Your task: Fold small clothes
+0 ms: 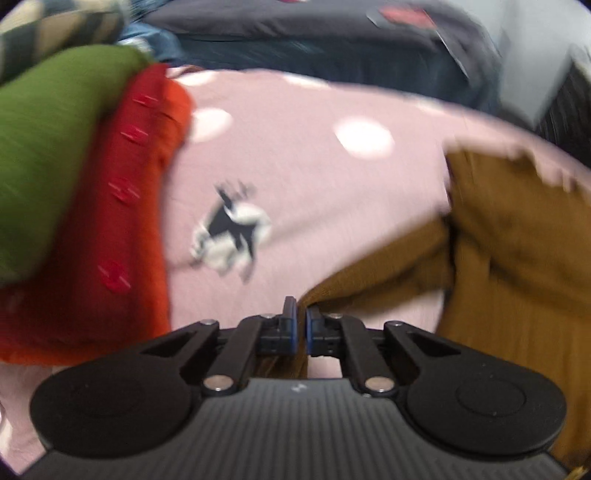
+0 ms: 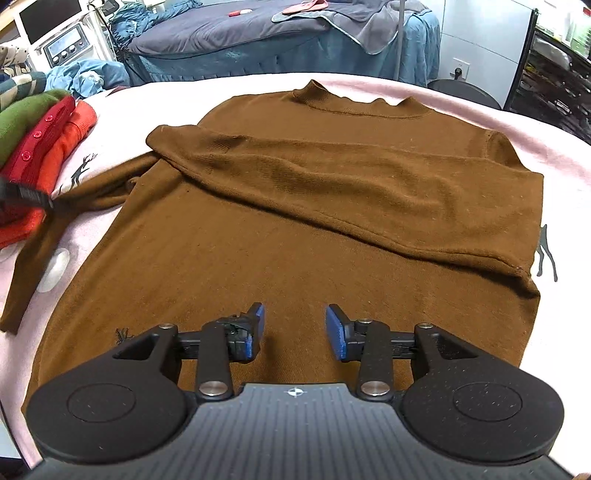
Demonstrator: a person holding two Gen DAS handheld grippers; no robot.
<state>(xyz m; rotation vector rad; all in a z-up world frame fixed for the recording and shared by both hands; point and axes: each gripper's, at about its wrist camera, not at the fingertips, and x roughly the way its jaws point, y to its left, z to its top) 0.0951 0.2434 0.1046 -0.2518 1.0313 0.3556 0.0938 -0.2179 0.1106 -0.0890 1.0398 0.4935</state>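
Observation:
A brown sweater (image 2: 295, 229) lies flat on the pink cloth-covered table (image 2: 554, 147), its right sleeve folded across the chest. Its left sleeve (image 2: 74, 206) stretches out to the left. My left gripper (image 1: 301, 321) is shut on that brown sleeve (image 1: 369, 280) and holds it just above the pink cloth; it shows blurred at the left edge of the right wrist view (image 2: 44, 201). My right gripper (image 2: 294, 328) is open and empty, hovering over the sweater's lower hem.
A stack of folded clothes, green (image 2: 22, 114), red (image 2: 40, 144) and orange (image 2: 70, 136), sits at the table's left; it also shows in the left wrist view (image 1: 122, 206). A bed with grey bedding (image 2: 258, 29) stands behind the table.

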